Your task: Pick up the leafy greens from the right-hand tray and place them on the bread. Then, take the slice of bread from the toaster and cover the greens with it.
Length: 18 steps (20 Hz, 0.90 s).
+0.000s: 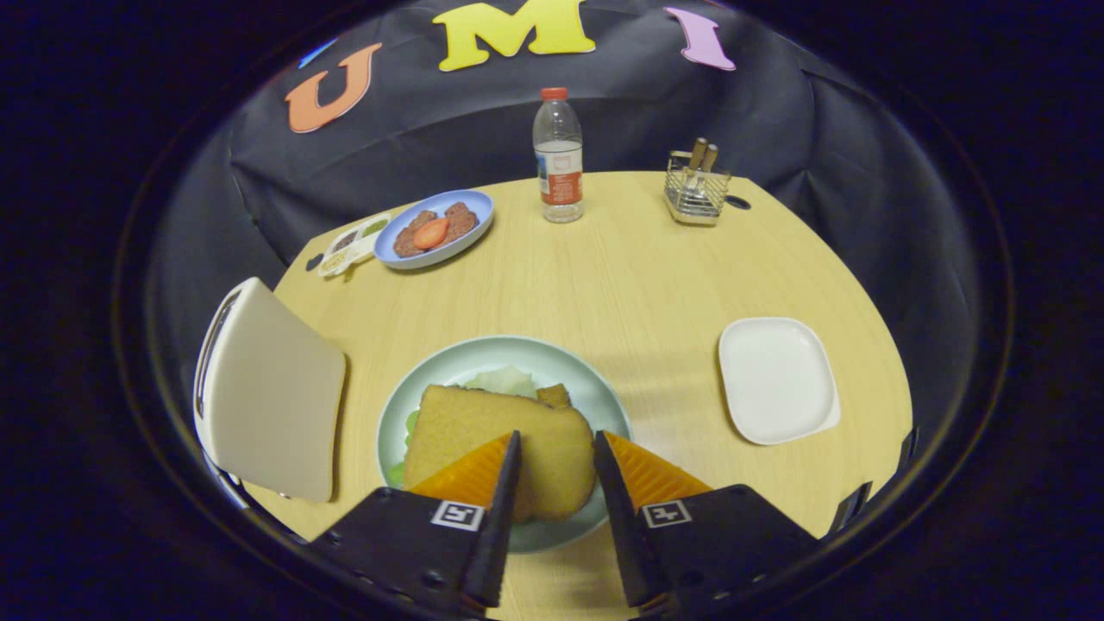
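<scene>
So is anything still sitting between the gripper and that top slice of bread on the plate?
Nothing visible does. The gripper is open, its fingers straddling the near edge of the bread slice, which lies on the greens on the round plate. The toaster stands off to the side, and the square white tray on the other.

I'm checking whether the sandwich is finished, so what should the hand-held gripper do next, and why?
Probably back the hand-held gripper straight up and away. The bread slice already lies on the round plate with the leafy greens peeking out beneath it, and the white tray on the right is bare. The fingers stand apart over the slice's near edge, not pressing it, so nothing seems left to grip.
</scene>
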Each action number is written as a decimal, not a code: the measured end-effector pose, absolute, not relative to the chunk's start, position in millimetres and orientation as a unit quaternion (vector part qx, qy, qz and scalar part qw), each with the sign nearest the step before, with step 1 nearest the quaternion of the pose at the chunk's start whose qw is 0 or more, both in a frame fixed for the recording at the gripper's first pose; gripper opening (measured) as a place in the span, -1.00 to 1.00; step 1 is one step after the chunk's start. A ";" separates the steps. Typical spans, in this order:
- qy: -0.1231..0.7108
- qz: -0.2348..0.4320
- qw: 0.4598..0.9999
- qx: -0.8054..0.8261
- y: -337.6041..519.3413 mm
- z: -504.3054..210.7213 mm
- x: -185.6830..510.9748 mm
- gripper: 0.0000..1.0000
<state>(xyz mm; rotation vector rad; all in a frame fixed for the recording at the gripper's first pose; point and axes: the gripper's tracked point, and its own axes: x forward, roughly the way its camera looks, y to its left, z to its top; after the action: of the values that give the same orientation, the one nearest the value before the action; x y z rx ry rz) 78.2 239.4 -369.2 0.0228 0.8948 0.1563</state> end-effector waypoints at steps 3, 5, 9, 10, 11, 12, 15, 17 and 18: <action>0.408 0.107 0.907 -0.010 238.9 -352.6 71.1 0.57; 0.379 0.128 0.916 -0.026 241.3 -331.4 65.7 0.70; 0.312 0.158 0.936 -0.047 242.1 -269.4 54.3 0.89; 0.293 0.164 0.941 -0.046 242.0 -251.6 50.3 0.92; 0.272 0.166 0.947 -0.046 239.1 -231.6 47.6 0.92; 0.249 0.168 0.953 -0.046 235.6 -210.1 44.2 0.92; 0.178 0.159 0.970 -0.043 216.0 -150.4 33.8 0.92; 0.136 0.147 0.979 -0.037 196.2 -114.9 25.1 0.91; 0.116 0.137 0.983 -0.035 184.8 -99.5 22.9 0.91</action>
<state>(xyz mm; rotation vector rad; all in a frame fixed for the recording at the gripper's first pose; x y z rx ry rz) 22.9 184.8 -99.5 -0.0695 0.2337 0.2753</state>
